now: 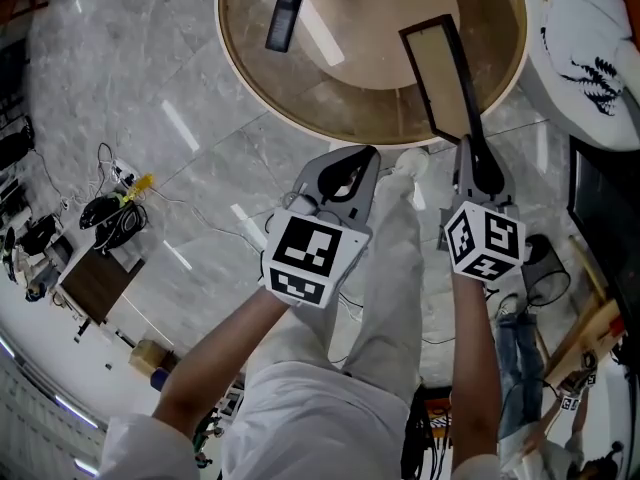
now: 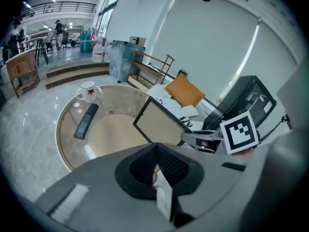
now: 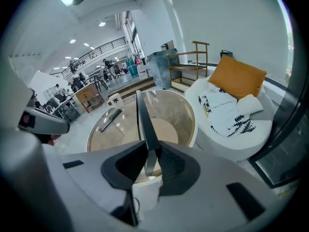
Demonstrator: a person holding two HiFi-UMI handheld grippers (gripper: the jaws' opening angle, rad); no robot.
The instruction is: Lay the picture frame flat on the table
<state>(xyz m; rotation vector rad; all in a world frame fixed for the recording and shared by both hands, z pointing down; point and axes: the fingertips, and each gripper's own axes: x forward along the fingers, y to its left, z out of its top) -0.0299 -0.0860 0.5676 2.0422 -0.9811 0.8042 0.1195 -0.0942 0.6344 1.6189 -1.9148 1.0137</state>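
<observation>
1. The picture frame (image 1: 437,73) is held over the near right part of the round glass table (image 1: 350,98). It is tilted, not flat.
2. The frame's near end is clamped between the jaws of the right gripper (image 1: 468,140). The far end reaches out over the glass.
3. In the right gripper view, the frame (image 3: 145,120) is seen edge-on, running away from the right gripper (image 3: 152,151). Both pads are pressed against it.
4. In the left gripper view, the frame (image 2: 159,122) is seen from the side, with a dark border around a pale panel. Whether its lower edge rests on the table (image 2: 106,129) cannot be determined.
5. The left gripper (image 1: 365,156) is held near the table's edge, to the left of the right gripper and apart from the frame.
6. The jaws of the left gripper (image 2: 155,149) are brought together, with nothing between them.
7. A dark remote control (image 1: 288,8) lies flat on the far left part of the table, well apart from the frame.
8. A white mug (image 2: 88,90) stands at the table's far edge, beyond the remote control (image 2: 86,121).
9. A white seat (image 3: 231,124) with an orange cushion (image 3: 241,76) is placed to the right of the table (image 3: 178,115).
</observation>
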